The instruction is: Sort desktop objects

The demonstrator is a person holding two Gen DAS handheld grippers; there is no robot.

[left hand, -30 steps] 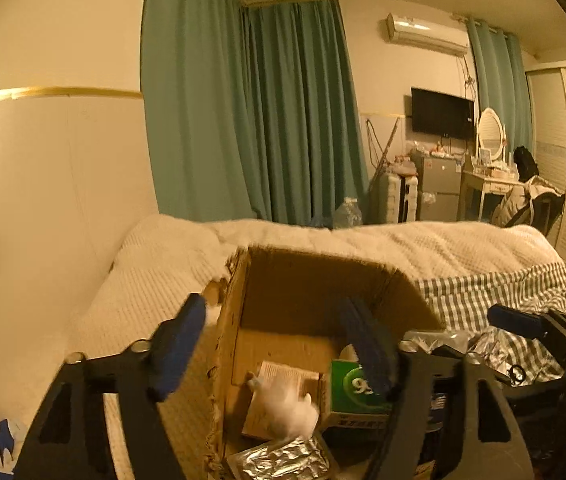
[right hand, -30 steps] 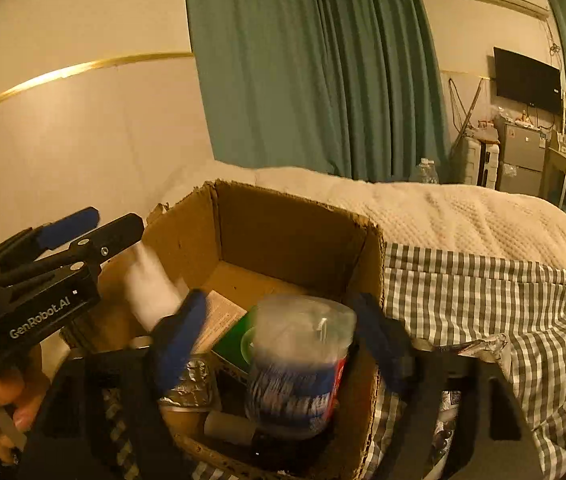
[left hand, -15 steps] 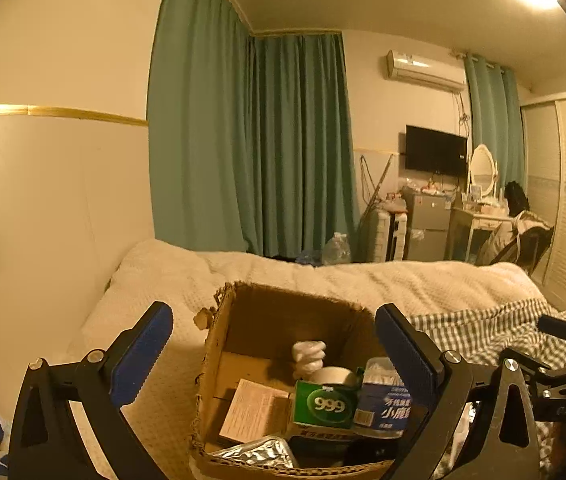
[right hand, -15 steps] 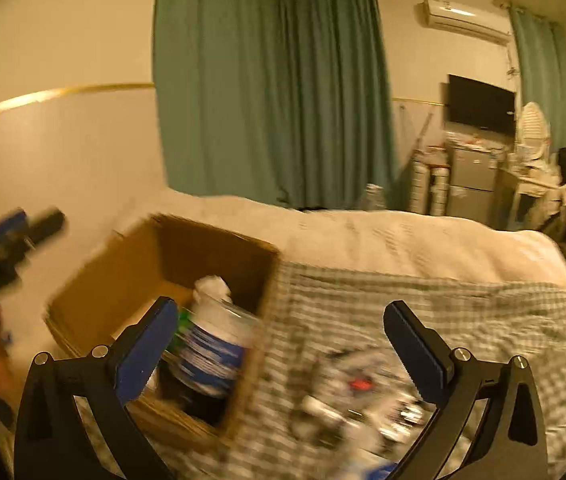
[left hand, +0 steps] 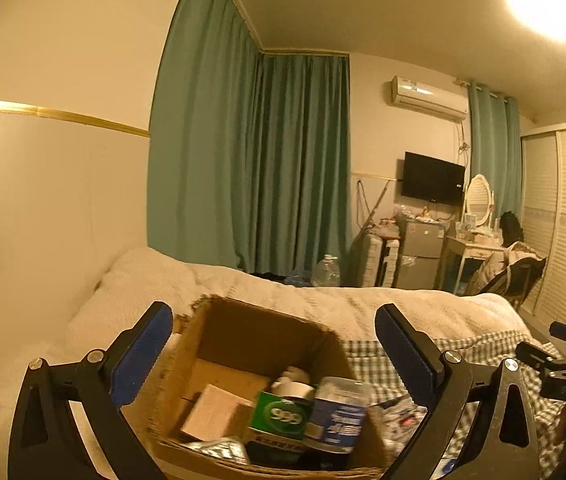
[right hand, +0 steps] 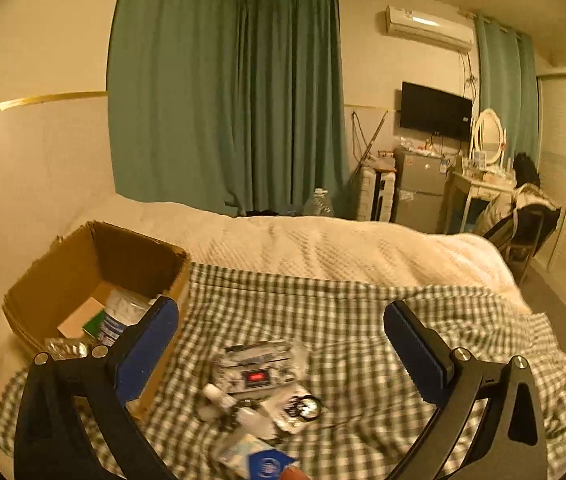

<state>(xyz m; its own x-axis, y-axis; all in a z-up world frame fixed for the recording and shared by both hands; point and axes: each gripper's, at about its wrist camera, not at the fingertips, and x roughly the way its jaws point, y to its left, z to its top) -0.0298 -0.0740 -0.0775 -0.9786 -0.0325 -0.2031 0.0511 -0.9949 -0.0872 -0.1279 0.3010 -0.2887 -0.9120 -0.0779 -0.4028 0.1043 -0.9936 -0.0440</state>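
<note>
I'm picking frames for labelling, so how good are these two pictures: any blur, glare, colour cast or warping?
Left wrist view: ceiling lamp flares at top right; items in the cardboard box are smeared by motion. Right wrist view: clutter on the checked cloth is blurred, the far room sharper. Both: dim orange cast, fisheye bending, dark corners.

1. "999" in white on a dark oval, on the green rectangular carton (left hand: pixel 279 416) standing in the brown cardboard box (left hand: pixel 259 332), just ahead between the left gripper's fingers.
2. Print on the blue-and-white cylindrical tub (left hand: pixel 337 418) beside it: too blurred to read.
</note>
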